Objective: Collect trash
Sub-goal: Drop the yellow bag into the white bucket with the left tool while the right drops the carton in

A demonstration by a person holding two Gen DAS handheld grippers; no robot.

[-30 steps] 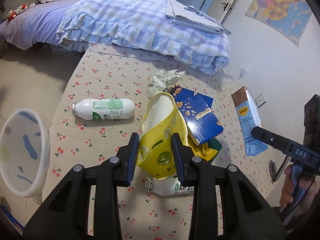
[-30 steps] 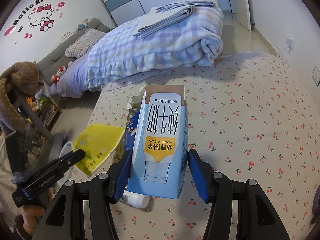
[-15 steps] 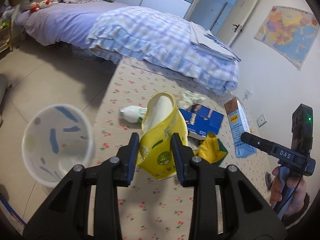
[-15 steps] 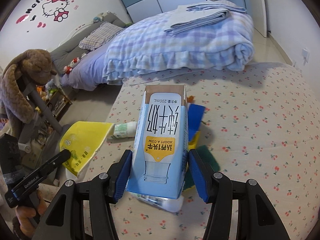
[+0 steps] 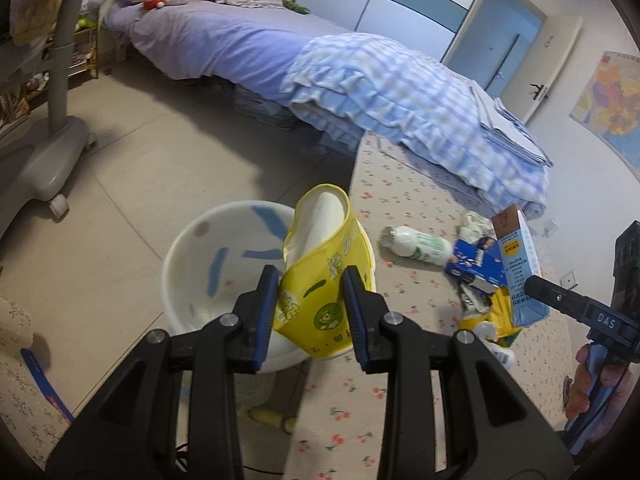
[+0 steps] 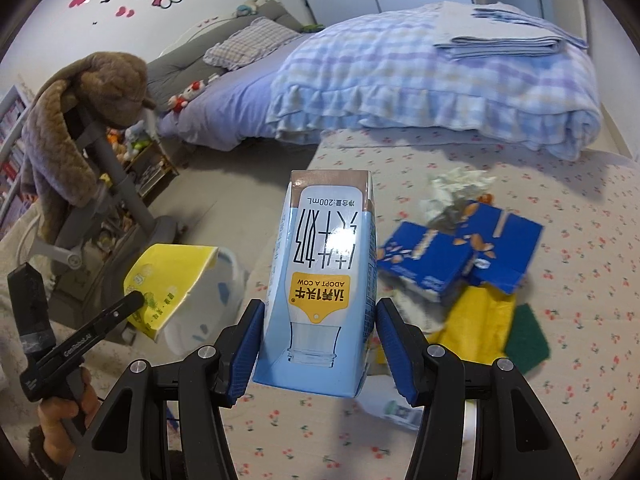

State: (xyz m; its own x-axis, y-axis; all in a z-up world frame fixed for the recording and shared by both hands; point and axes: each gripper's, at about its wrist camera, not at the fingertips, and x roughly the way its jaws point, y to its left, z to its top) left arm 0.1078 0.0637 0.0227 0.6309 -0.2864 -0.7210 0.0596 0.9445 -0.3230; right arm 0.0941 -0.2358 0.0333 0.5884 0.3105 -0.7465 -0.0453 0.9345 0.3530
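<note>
1. The left gripper is clamped on a yellow paper cup, its blue pads pressed to both sides; the squashed cup hangs mouth-forward over the white plastic bin standing on the floor beside the table.
2. The right gripper holds a light-blue milk carton (printed upside down, "ADOPT A COW", 200 mL) between its two fingers, above the cherry-print tablecloth.
3. In the right wrist view the cup shows at far left, over the bin's rim.
4. Left on the table: a white plastic bottle with a green label lying on its side, a flattened blue snack box, a crumpled tissue just behind the box, a yellow wrapper and a green scouring pad touching the wrapper's edge.
5. A second small white container lies near the yellow wrapper; it is partly hidden, so what it is stays unclear.
6. A folded blue-check quilt rests at the table's far end.
</note>
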